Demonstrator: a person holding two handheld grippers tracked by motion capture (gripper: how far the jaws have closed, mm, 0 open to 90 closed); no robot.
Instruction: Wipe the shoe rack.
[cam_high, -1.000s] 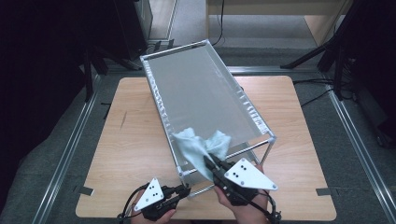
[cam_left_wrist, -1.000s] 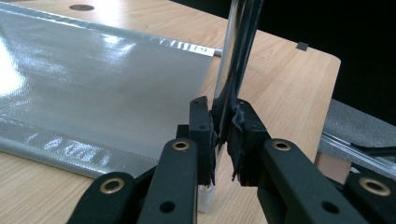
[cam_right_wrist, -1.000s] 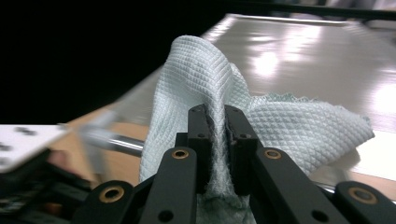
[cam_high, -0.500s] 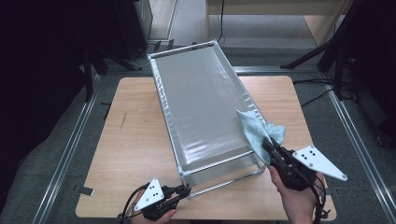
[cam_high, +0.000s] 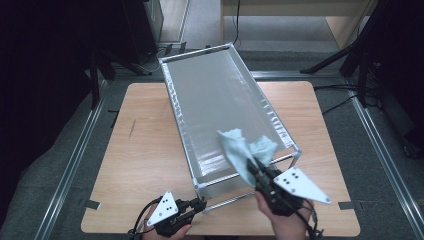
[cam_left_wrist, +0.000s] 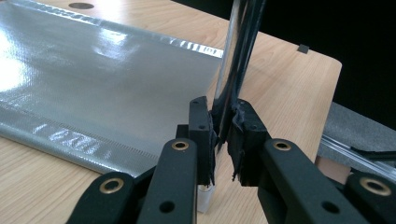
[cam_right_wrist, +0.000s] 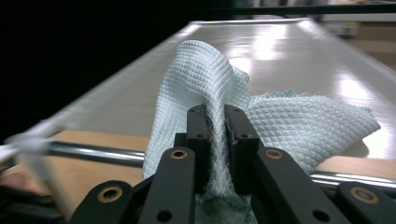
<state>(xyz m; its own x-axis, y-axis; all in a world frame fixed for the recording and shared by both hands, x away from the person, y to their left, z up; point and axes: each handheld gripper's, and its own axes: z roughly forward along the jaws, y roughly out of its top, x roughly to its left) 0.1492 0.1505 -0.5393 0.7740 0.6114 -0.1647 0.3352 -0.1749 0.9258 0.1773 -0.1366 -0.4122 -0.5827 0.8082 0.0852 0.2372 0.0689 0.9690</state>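
Right tool (cam_high: 252, 167) clamps pale-blue cloth (cam_high: 242, 150), now back over near end of silver rack top (cam_high: 220, 100); half second ago cloth was at rack's right edge. My left tool (cam_high: 200, 206) unmoved, pinching rack's front corner post (cam_left_wrist: 233, 70). Table (cam_high: 145, 150) unchanged.

Cloth (cam_high: 243, 150) in right gripper (cam_high: 256, 170) (over rack (cam_high: 210, 95))

cloth (cam_right_wrist: 261, 116): showing pale mint, with a fine diamond weave
rack top (cam_high: 220, 110): gleaming silvery grey, glossy
rack frame (cam_high: 292, 157): shining chrome
table (cam_high: 145, 150): showing light wood grain
gripper plates (cam_high: 300, 182): showing grey with black dots
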